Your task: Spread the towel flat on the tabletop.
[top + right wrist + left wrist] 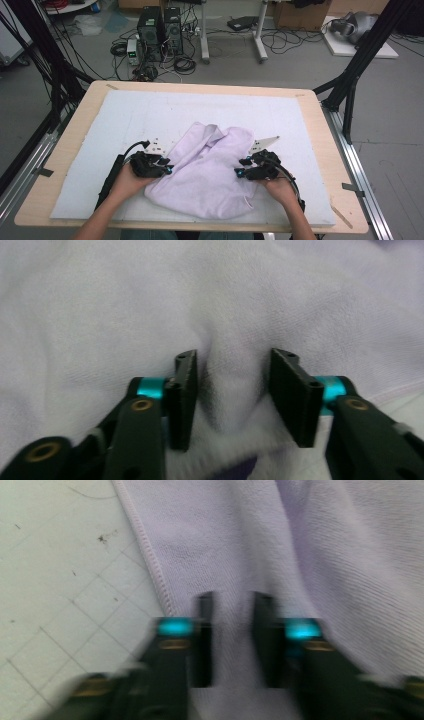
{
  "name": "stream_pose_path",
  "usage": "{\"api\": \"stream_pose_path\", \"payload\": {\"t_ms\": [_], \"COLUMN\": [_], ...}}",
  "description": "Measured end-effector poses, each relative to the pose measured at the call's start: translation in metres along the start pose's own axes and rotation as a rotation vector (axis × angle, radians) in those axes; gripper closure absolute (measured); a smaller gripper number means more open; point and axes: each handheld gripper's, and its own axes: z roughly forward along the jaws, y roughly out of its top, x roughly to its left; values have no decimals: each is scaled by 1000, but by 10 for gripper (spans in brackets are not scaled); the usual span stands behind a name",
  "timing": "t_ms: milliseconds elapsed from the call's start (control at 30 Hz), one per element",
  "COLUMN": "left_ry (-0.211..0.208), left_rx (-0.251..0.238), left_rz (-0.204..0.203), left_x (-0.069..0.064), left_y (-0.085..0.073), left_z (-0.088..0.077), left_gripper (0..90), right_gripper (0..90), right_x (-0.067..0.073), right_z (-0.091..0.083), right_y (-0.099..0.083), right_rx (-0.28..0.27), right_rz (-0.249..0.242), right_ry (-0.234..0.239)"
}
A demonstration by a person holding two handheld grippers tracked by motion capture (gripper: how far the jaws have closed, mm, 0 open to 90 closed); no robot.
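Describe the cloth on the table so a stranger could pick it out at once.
A white mat covers the wooden table. On its near half, between the left gripper and the right gripper, lies a crumpled lavender towel. It is the only soft, coloured item there, with a stitched hem along its edge.

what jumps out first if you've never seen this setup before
A crumpled lavender towel lies at the near middle of the white mat on the wooden table. A person's hands press a black tool into each side of it: the left tool at its left edge, the right tool at its right. In the gripper views, each tool's jaws stand apart with a fold of cloth between them. Beyond the table, computer towers sit among tangled cables on the floor.
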Motion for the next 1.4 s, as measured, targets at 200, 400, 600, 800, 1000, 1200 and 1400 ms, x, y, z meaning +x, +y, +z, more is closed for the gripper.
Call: {"api": "stream_pose_path", "payload": {"t_ms": [200, 400, 600, 800, 1000, 1200, 1400], "left_ry": [48, 68, 57, 37, 43, 42, 65], "left_rx": [6, -40, -47, -84, -144, -173, -84], "left_rz": [-6, -31, -24, -15, -9, -1, -31], "left_x": [-9, -23, -37, -33, -12, 13, 33], "left_y": [-10, -31, -45, -36, -5, 24, 33], "left_z": [-12, -38, -60, -67, -59, -27, 14], "left_gripper": [882, 882, 882, 755, 646, 622, 608], "right_gripper": [785, 787, 772, 609, 560, 519, 525], "right_x": [8, 31, 44, 31, 11, -28, -39], "right_z": [-5, -11, -17, -40, -55, -24, -8], "right_y": [-2, -6, -9, 4, 21, 20, 16], "right_rx": [-20, -33, -20, -114, -140, -15, 34], "right_rz": [-36, -74, -94, -69, -51, 41, 56], "right_ry": [52, 129, 161, 132, 22, -75, -101]}}
